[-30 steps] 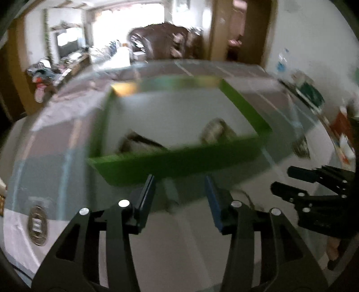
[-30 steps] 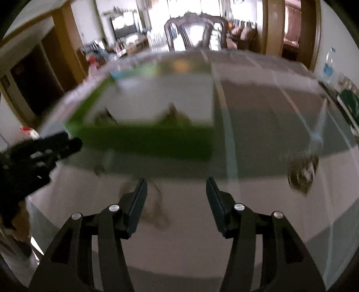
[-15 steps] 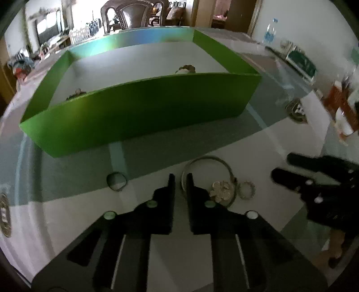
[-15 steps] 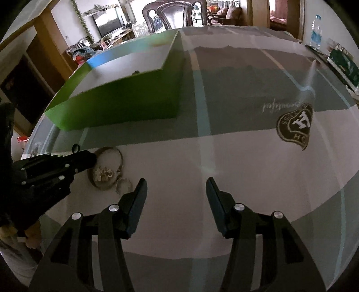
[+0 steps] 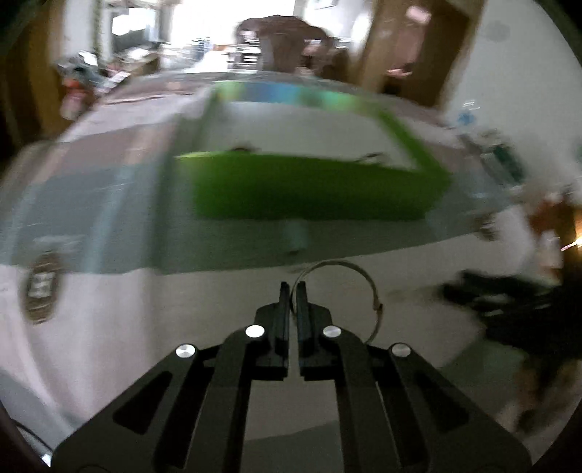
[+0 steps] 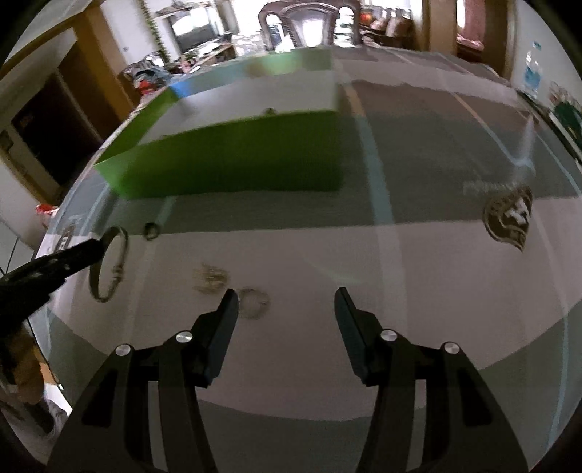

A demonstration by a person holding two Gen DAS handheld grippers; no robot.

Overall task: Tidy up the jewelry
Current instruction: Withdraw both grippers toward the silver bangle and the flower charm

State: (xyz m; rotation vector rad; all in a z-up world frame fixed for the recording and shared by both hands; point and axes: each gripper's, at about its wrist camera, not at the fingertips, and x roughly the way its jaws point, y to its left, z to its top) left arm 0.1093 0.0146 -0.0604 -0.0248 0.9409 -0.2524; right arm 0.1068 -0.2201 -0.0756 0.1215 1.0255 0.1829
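- Left gripper (image 5: 293,287) clenched on the thin rim of a silver bangle (image 5: 367,287), fingers nearly touching, hoop arcing out to the right of the tips; in the right wrist view, same bangle (image 6: 109,265) hanging from the dark tip at the left edge, raised off the table.
- Right gripper (image 6: 285,302) released, fingers spread wide, holding nothing, hovering over the pale part of the table (image 6: 418,283).
- Just beside the right gripper's left fingertip, a small ring (image 6: 254,302) lying flat on the table.
- Slightly farther and to the left, a pale flower-like ornament (image 6: 211,278), blurred, detail unclear.
- Farther still, near the grey band of the cloth, a small dark ring (image 6: 152,230), alone, between the bangle and the box.
- Beyond that, a green box (image 6: 232,160) with a white floor, open on top, standing on the grey band; small dark items peeking over its near wall, too blurred to name.
- To the right, well apart from the box, a lion-crest print (image 6: 509,218) on the cloth.
- At the far end of the table, a carved wooden chair (image 6: 309,22).
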